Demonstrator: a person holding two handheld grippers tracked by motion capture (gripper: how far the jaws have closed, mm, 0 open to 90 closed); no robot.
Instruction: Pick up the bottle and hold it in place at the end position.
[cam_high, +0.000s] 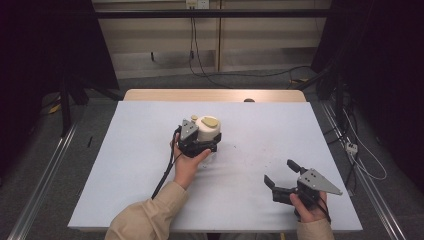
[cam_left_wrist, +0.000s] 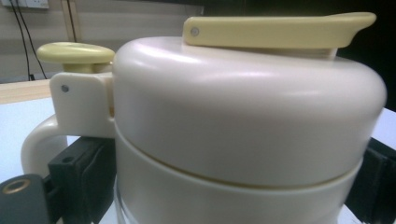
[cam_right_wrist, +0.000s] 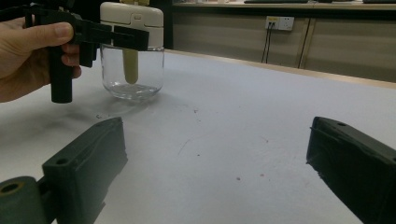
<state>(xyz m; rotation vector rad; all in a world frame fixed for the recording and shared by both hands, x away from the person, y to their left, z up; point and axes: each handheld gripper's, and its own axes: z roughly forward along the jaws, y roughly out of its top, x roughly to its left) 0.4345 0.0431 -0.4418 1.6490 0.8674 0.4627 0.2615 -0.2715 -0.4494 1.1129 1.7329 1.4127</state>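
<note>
Now your left gripper (cam_high: 207, 142) is closed around the jug (cam_high: 207, 131), with one black jaw on each side of its cream top part. Your left hand (cam_high: 188, 162) holds that gripper from the near side. Your right gripper (cam_high: 281, 176) is wide open and holds nothing. It sits low over the table (cam_high: 125, 165), at the near right, well apart from the jug.

The jug stands upright near the middle of the table. It has a clear glass bottom, a cream lid and a handle (cam_left_wrist: 39, 140). A pale yellow flap (cam_left_wrist: 275, 30) lies flat on top, and a yellow button (cam_left_wrist: 77, 52) sits above the handle. Inside the glass (cam_right_wrist: 132, 70) you can see a yellow tube hanging down.

Some small dark specks (cam_right_wrist: 238, 178) dot the table between your two grippers.
</note>
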